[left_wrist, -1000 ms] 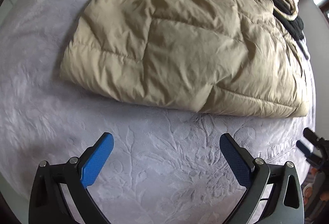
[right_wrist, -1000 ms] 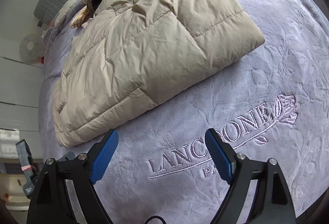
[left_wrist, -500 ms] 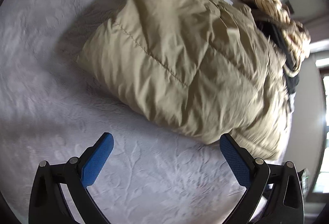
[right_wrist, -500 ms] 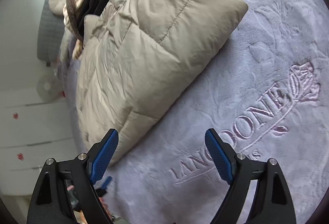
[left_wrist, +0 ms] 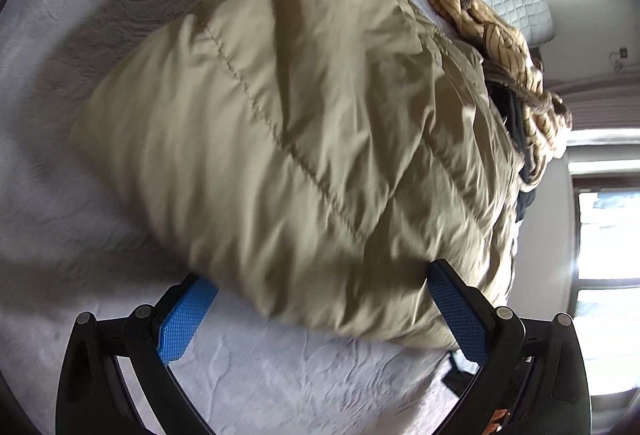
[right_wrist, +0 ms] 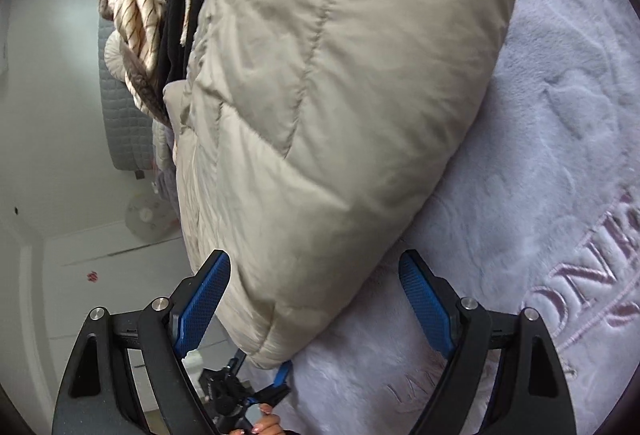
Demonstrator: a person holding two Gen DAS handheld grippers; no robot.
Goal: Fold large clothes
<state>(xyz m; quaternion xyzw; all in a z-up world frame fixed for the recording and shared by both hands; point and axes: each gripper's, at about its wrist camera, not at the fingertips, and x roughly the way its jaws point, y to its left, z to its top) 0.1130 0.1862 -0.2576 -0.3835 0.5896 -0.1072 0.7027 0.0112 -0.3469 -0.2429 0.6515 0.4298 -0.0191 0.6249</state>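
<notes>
Folded beige puffer jacket (left_wrist: 304, 139) lying on my lilac bed blanket (right_wrist: 540, 139), long axis running between my two grippers, blanket embroidery partly legible as "ONE", my left gripper (left_wrist: 320, 309) and right gripper (right_wrist: 314, 299) both spread, each straddling a jacket end, pads not pressing.

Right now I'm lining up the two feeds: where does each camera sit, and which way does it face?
Left wrist: on the left gripper, angled down at the folded beige jacket; only its open jaws show.
Right wrist: on the right gripper, facing the jacket's opposite corner; open jaws, plus a hand.
Shared: jacket, grey blanket, clothes pile.
</notes>
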